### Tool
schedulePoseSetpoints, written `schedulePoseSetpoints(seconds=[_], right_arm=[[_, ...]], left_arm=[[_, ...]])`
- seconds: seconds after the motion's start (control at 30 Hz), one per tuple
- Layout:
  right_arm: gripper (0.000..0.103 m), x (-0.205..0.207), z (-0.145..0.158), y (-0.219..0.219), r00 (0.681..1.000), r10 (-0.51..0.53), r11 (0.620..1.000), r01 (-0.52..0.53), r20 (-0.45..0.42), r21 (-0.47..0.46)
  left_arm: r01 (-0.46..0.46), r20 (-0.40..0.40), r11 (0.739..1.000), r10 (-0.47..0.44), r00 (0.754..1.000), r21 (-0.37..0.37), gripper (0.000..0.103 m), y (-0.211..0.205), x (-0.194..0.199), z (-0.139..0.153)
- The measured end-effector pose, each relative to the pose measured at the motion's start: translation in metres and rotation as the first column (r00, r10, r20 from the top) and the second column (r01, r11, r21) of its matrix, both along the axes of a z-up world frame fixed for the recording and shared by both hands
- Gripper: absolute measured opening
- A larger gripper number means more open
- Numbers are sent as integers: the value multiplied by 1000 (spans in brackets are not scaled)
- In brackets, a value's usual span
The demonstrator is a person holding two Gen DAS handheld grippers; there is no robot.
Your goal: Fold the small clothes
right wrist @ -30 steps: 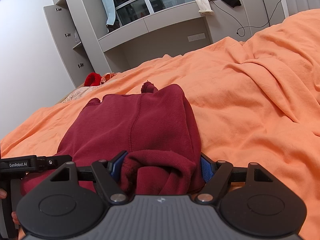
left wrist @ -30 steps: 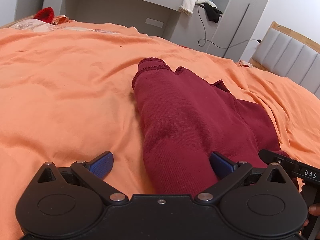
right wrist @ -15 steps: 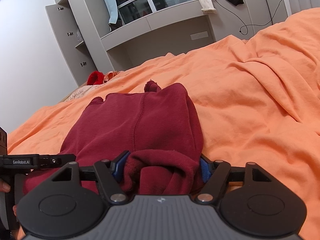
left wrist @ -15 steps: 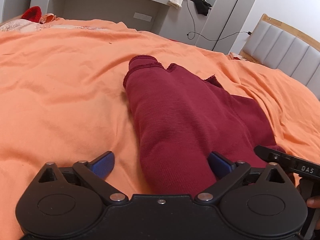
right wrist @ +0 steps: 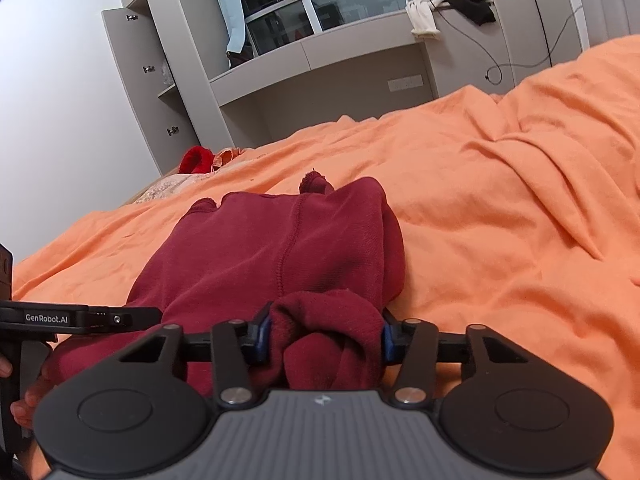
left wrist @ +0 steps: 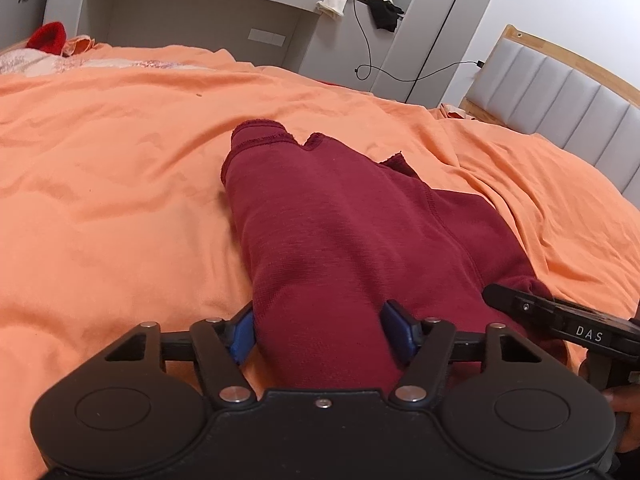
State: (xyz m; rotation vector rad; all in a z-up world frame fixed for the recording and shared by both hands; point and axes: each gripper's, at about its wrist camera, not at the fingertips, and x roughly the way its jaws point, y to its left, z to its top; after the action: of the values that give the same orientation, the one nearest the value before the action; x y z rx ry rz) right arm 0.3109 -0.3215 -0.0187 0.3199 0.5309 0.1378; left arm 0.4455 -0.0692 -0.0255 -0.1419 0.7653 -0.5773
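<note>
A dark red knit garment (left wrist: 340,240) lies on the orange bedsheet (left wrist: 112,200), its two cuffed ends pointing away from me. My left gripper (left wrist: 324,336) is closed around the garment's near left edge, blue pads pressing the cloth. My right gripper (right wrist: 322,340) is shut on the bunched near right edge of the garment (right wrist: 280,248). Each gripper shows in the other's view: the right one (left wrist: 560,320) and the left one (right wrist: 76,318).
A grey built-in desk and cabinet (right wrist: 320,68) stand past the bed, with clothes (right wrist: 440,4) and a cable on top. A padded headboard (left wrist: 560,92) is at the right. A red item (left wrist: 48,36) lies at the far left of the bed.
My left gripper's fingers have closed in from wide apart onto the garment's edge. My right gripper's fingers have tightened on the bunched cloth. The garment lies about where it was.
</note>
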Motion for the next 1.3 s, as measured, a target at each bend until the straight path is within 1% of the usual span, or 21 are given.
schedulePoseSetpoints(seconds=[0.1,0.23,0.4,0.5,0.6,0.73,0.8,0.9,0.93,1.0,1.07,1.2,1.3], right_arm=[[42,-3,2,3,1000,-2,1000,3,19,-24],[37,-6,6,7,999,-4,999,6,37,-54],[34,-7,12,16,999,3,994,3,53,-111],[31,-9,17,21,997,14,987,-3,70,-164],[29,-11,24,29,994,38,973,-12,106,-229],[28,-15,36,42,983,84,952,-31,164,-304],[27,-17,41,50,977,106,939,-38,183,-343],[27,-19,47,62,966,132,919,-35,222,-394],[27,-19,49,66,962,140,912,-33,234,-409],[27,-20,51,72,956,149,900,-26,252,-436],[27,-19,52,79,951,155,890,-17,267,-456],[26,-16,54,99,930,183,850,13,319,-526],[26,-7,55,118,904,209,830,38,374,-557]], left_arm=[[-3,14,1000,3,1000,8,63,0,-3,1],[-7,24,1000,7,1000,15,61,0,-5,3],[-1,38,1000,0,999,28,55,0,-7,4],[-7,41,1000,6,999,15,50,3,-7,5],[-14,46,1000,14,999,-2,44,5,-8,7],[-29,57,999,30,998,-21,37,8,-9,10],[-47,63,998,49,997,-35,32,9,-10,12],[-59,92,997,64,994,-59,26,11,-14,17],[-61,109,996,67,992,-65,26,11,-16,19],[-64,157,996,72,985,-58,25,9,-20,26],[-68,224,997,76,972,-45,24,7,-26,34],[-111,354,994,104,929,-1,24,6,-36,51],[-167,429,986,142,892,21,24,10,-40,60]])
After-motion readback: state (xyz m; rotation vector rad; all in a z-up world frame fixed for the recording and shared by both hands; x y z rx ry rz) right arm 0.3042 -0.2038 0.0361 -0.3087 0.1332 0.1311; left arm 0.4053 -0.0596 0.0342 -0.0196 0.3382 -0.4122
